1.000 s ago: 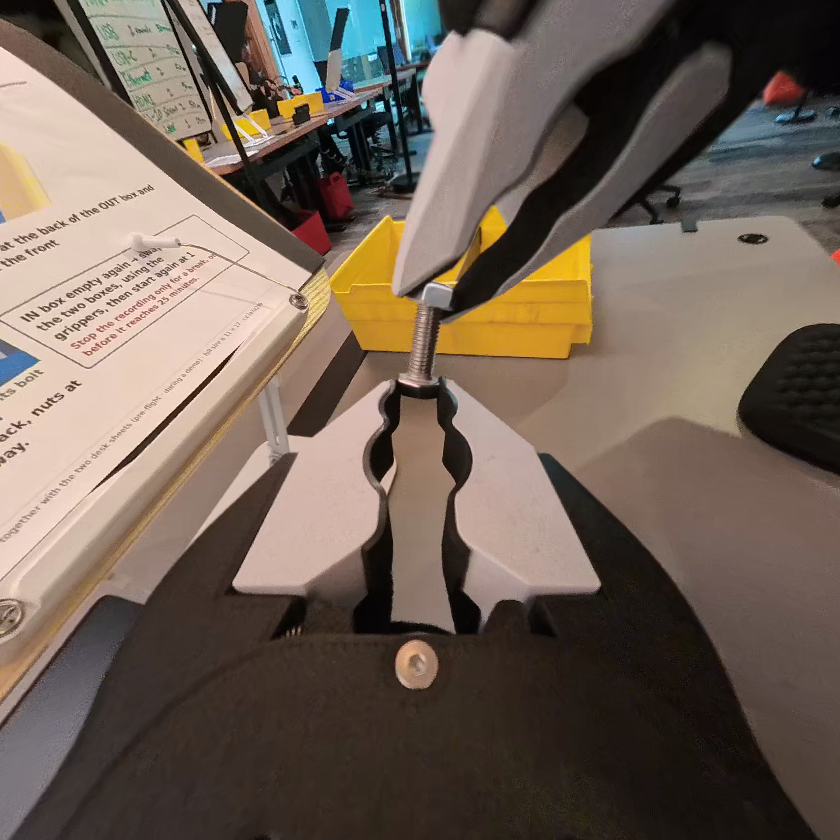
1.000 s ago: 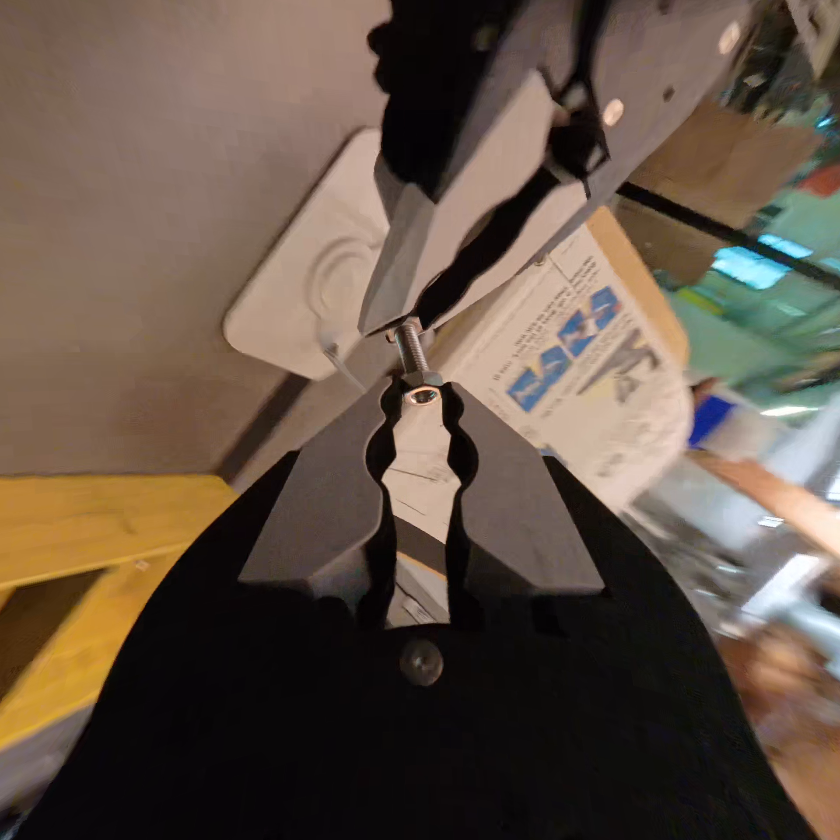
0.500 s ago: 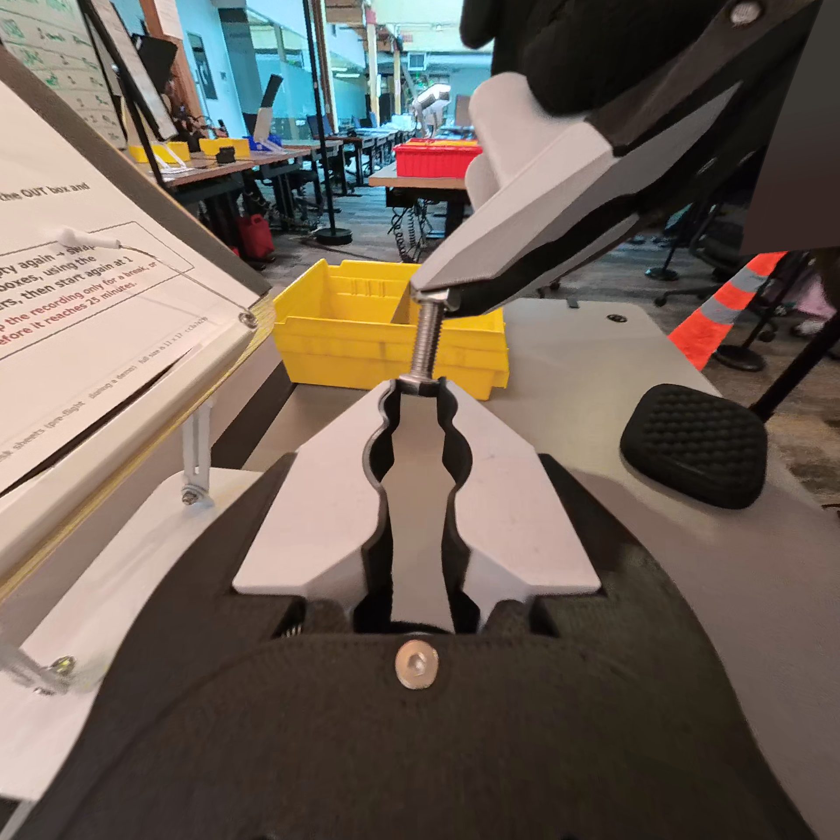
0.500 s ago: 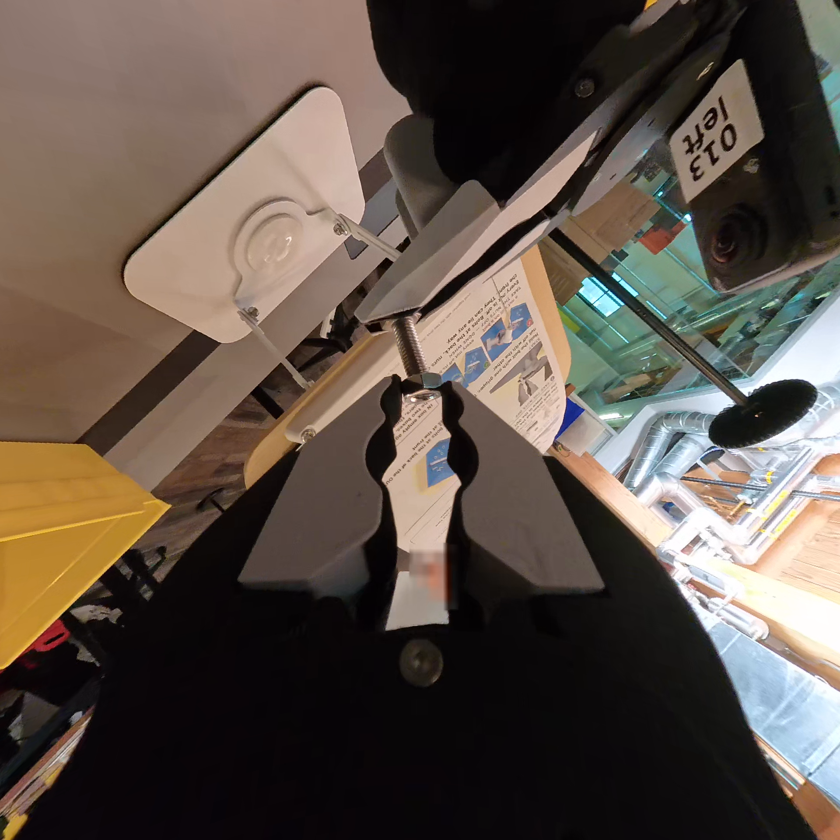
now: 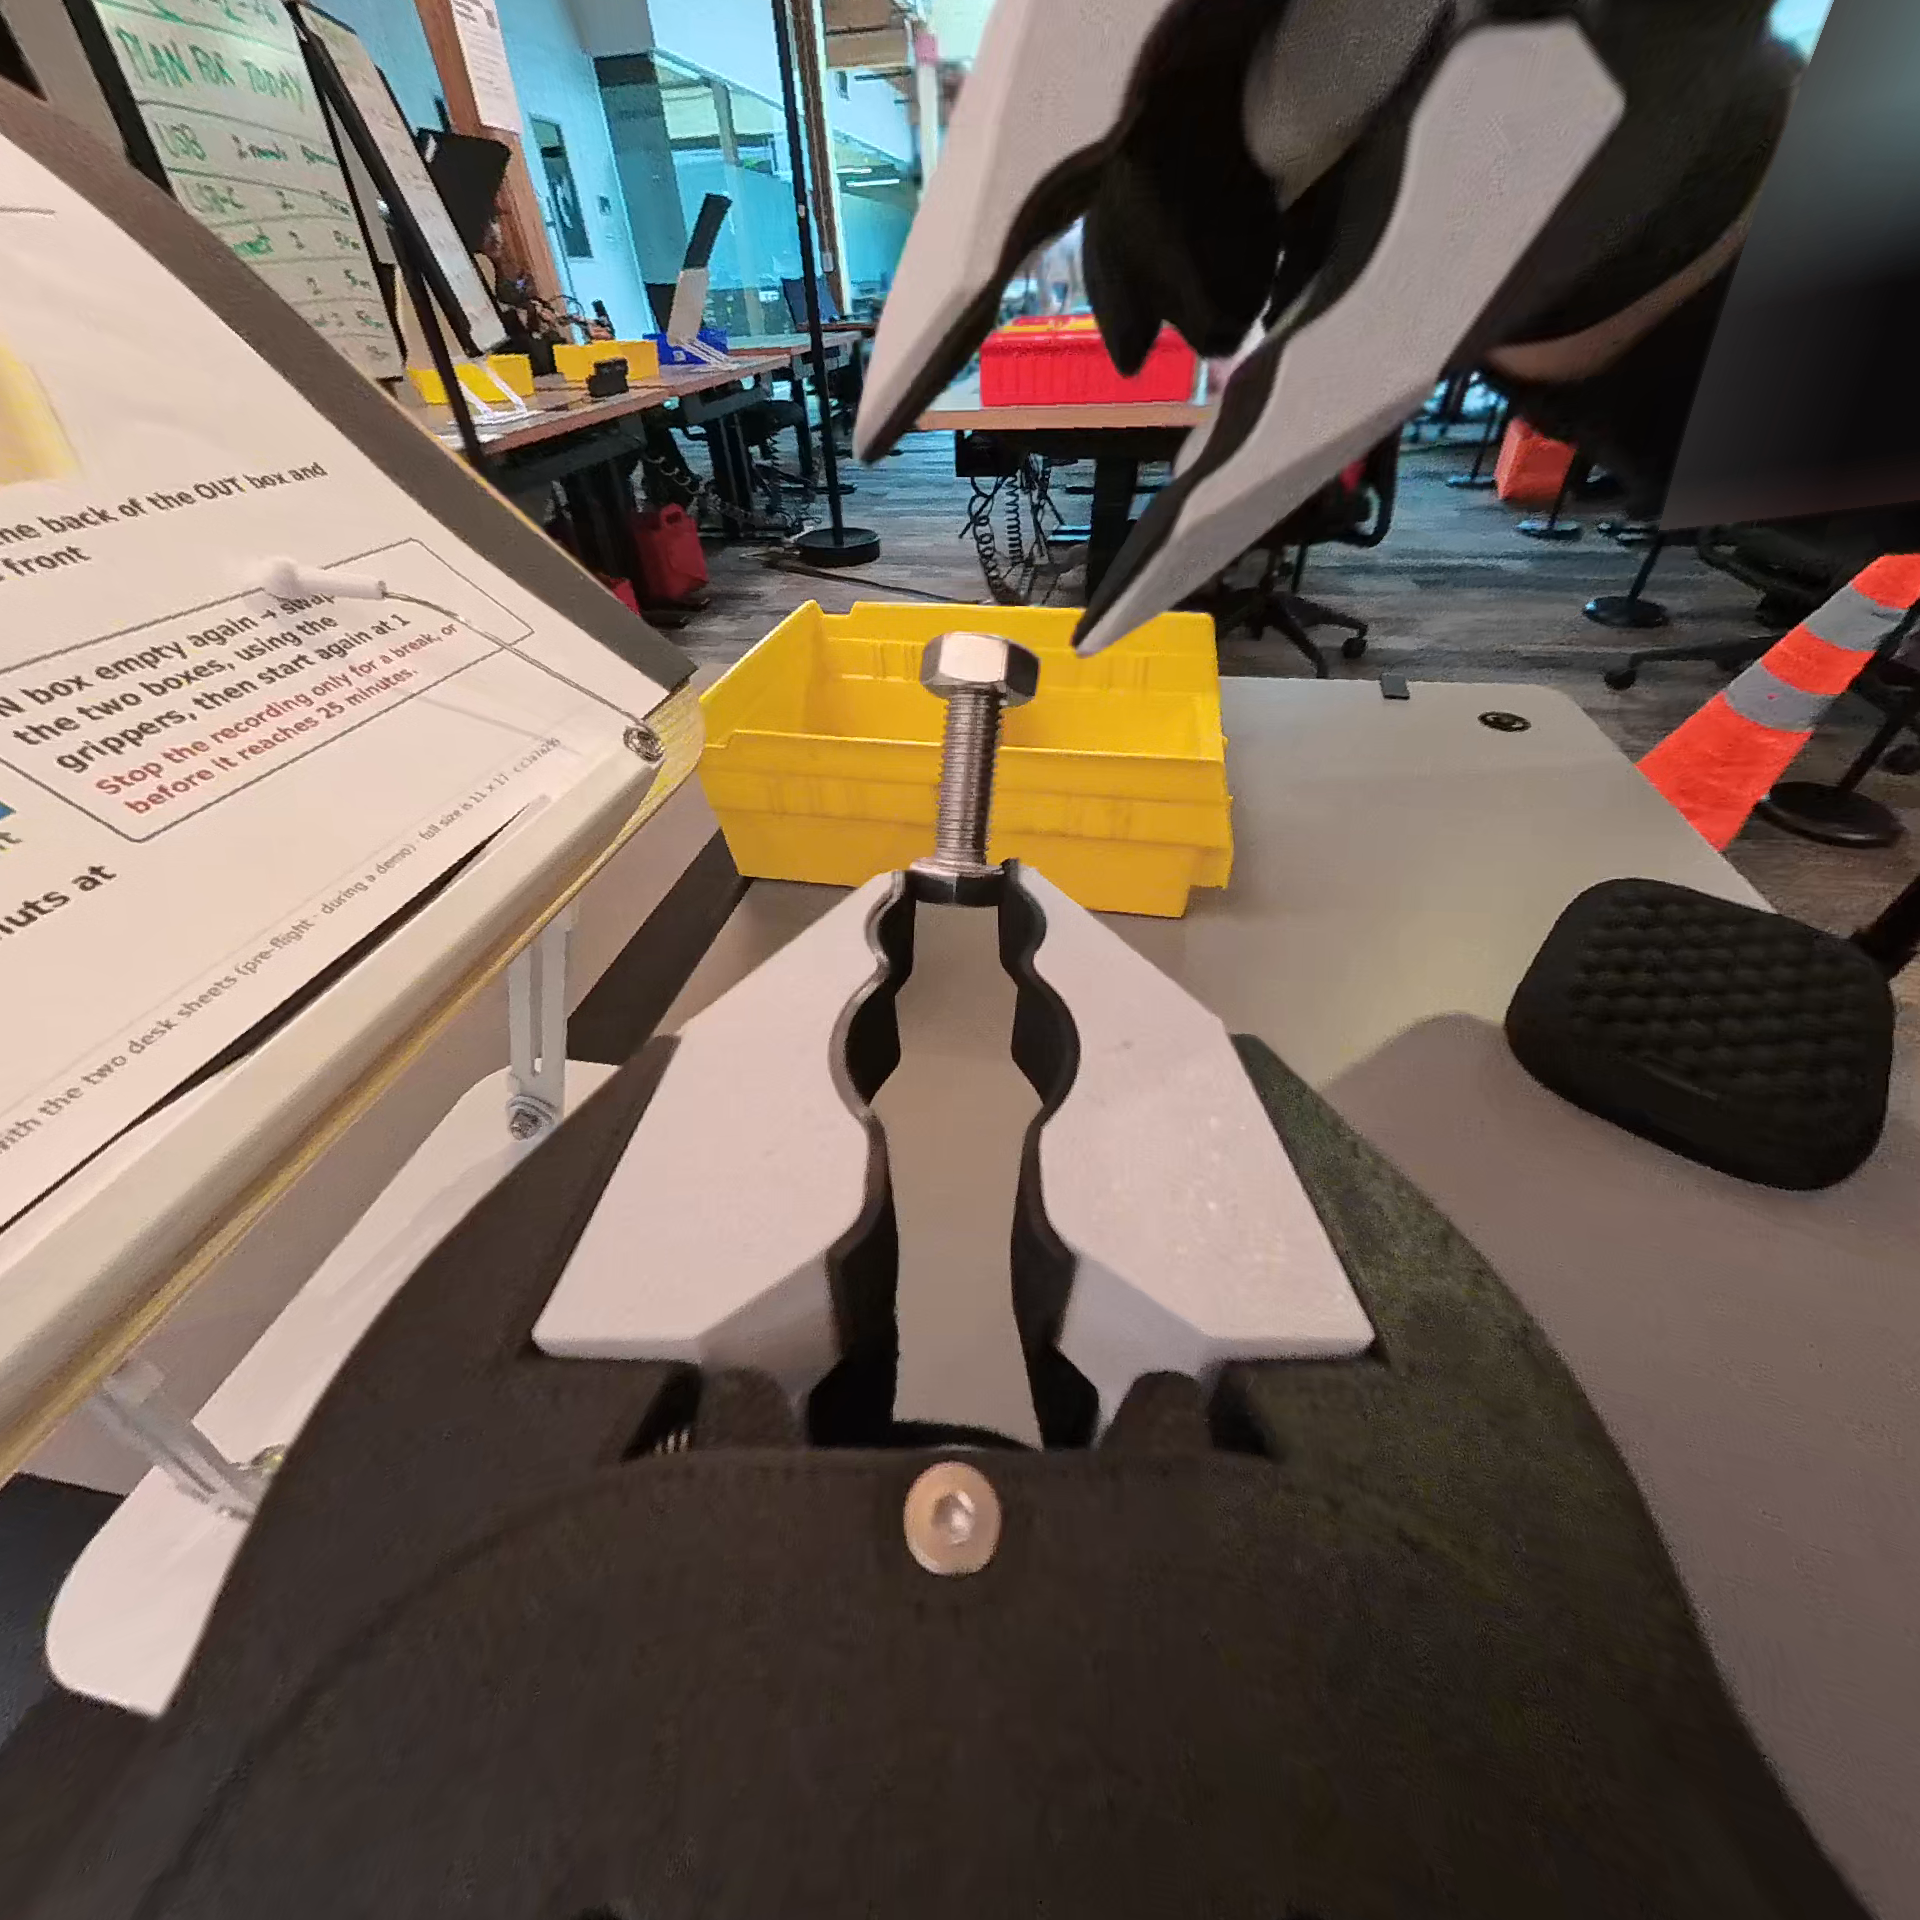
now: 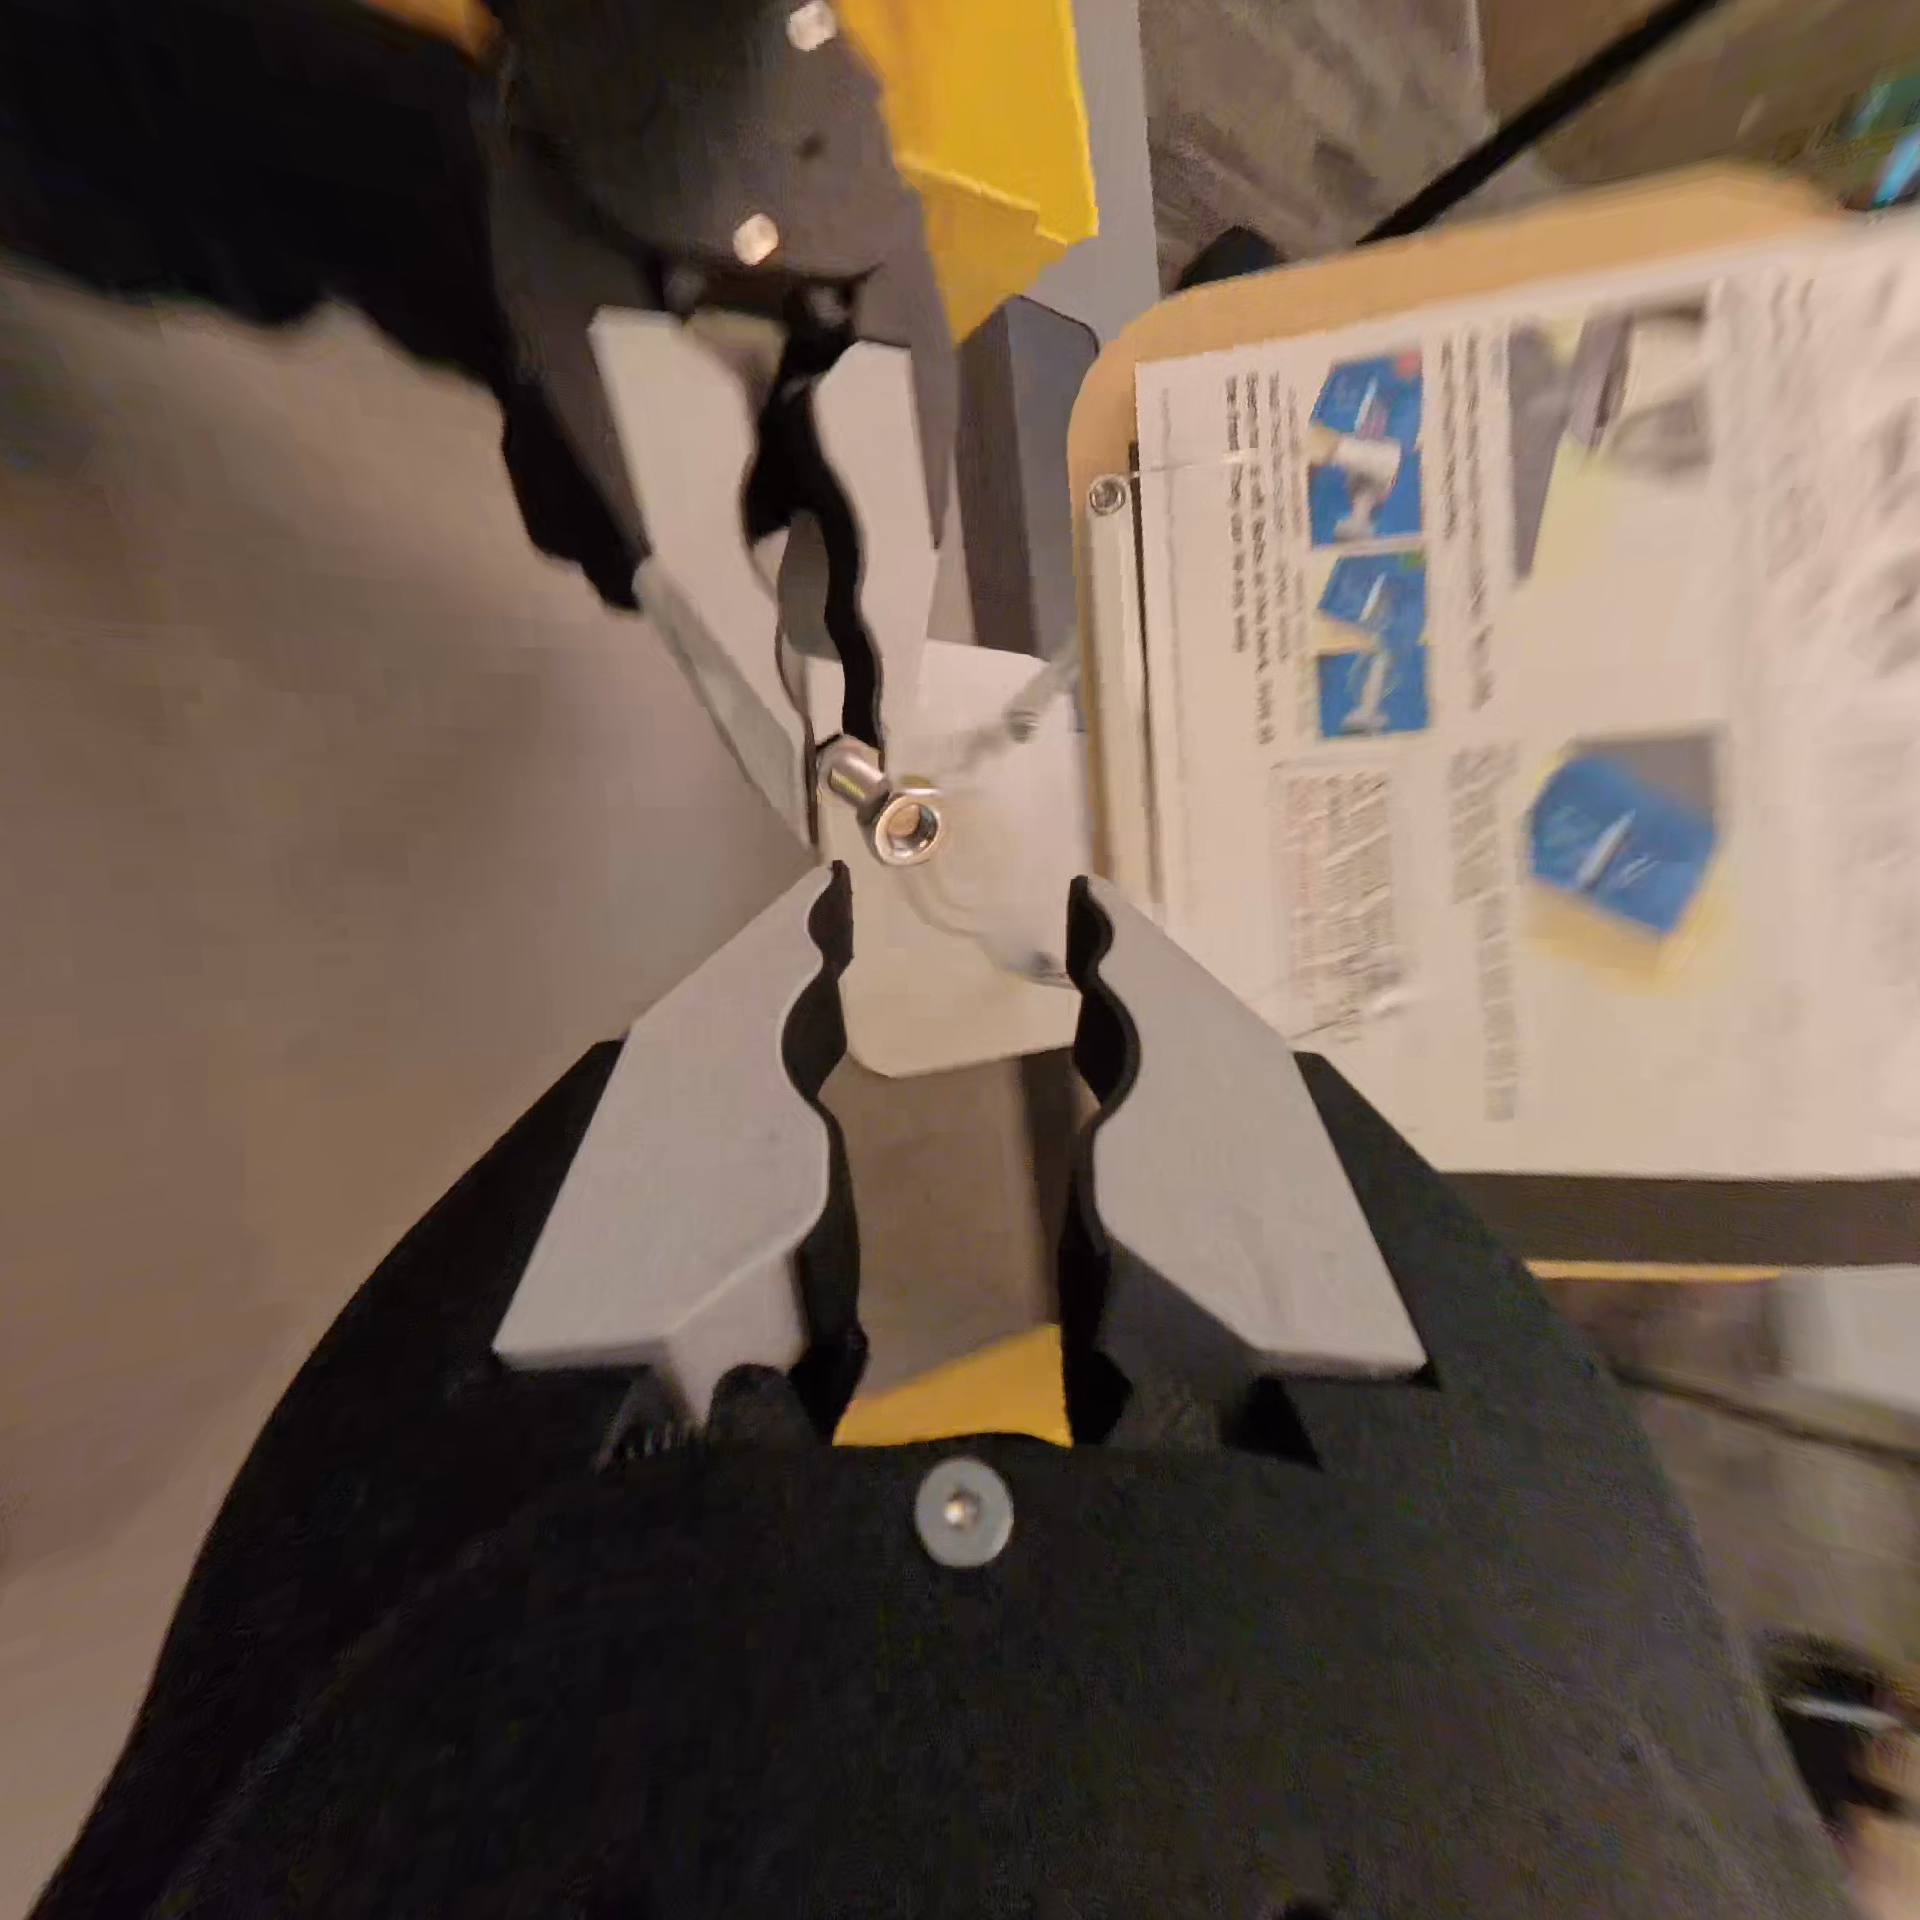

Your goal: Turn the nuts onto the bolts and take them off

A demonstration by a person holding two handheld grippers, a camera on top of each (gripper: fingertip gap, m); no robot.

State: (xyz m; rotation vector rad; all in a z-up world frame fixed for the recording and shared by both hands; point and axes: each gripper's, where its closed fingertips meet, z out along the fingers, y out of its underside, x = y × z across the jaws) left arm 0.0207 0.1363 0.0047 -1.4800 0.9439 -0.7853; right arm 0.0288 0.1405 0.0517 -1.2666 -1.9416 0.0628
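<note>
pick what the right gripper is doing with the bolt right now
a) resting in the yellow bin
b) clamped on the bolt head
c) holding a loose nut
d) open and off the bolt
d: the right gripper has its fingers spread apart above the bolt without touching it, while the left gripper alone holds the nut at the bolt's lower end.

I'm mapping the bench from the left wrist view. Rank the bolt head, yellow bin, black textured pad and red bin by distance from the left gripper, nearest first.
1. Bolt head, straight above the left gripper, which is shut on the nut.
2. Yellow bin, just behind on the table.
3. Black textured pad, off to the right; close to the yellow bin's rank, hard to call.
4. Red bin, far back on another desk.
</note>
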